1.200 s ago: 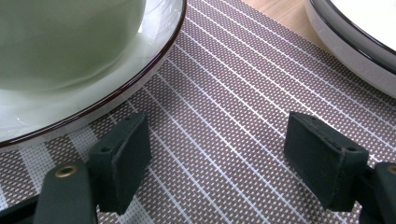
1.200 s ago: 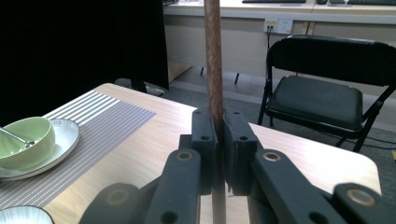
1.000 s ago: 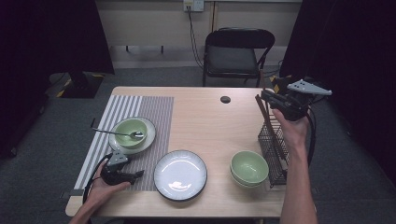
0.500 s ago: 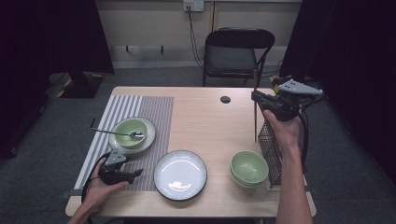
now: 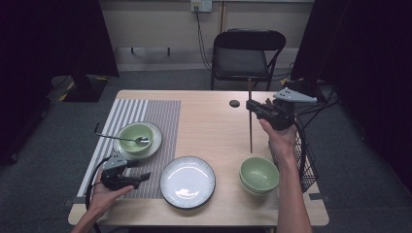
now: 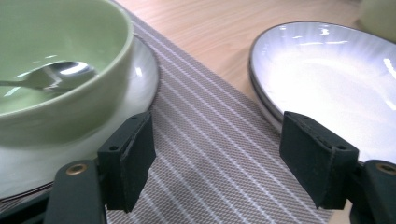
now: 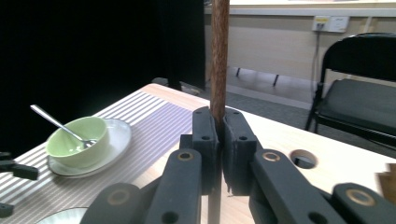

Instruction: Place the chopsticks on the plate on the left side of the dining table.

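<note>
My right gripper (image 5: 251, 108) is shut on a brown wooden chopstick (image 5: 250, 133), which hangs upright above the table just left of the wire rack (image 5: 305, 162). The right gripper view has the chopstick (image 7: 218, 56) pinched between the pads of the right gripper (image 7: 220, 140). My left gripper (image 5: 142, 177) hovers low over the striped placemat (image 5: 160, 116), pointing right. Its jaws have just been closing a little, with nothing between them. In the left gripper view the left gripper (image 6: 217, 172) stands open between a green bowl (image 6: 56, 70) and a white plate (image 6: 327, 79).
A green bowl (image 5: 131, 132) with a spoon (image 5: 119, 139) sits on a saucer on the placemat. The white plate (image 5: 188, 182) lies front centre, stacked green bowls (image 5: 259, 174) to its right. A small black disc (image 5: 234, 103) lies far centre; a black chair (image 5: 248, 53) stands behind the table.
My right gripper has carried the chopstick leftward, from above the wire rack to over the open tabletop. The left hand has hardly shifted.
</note>
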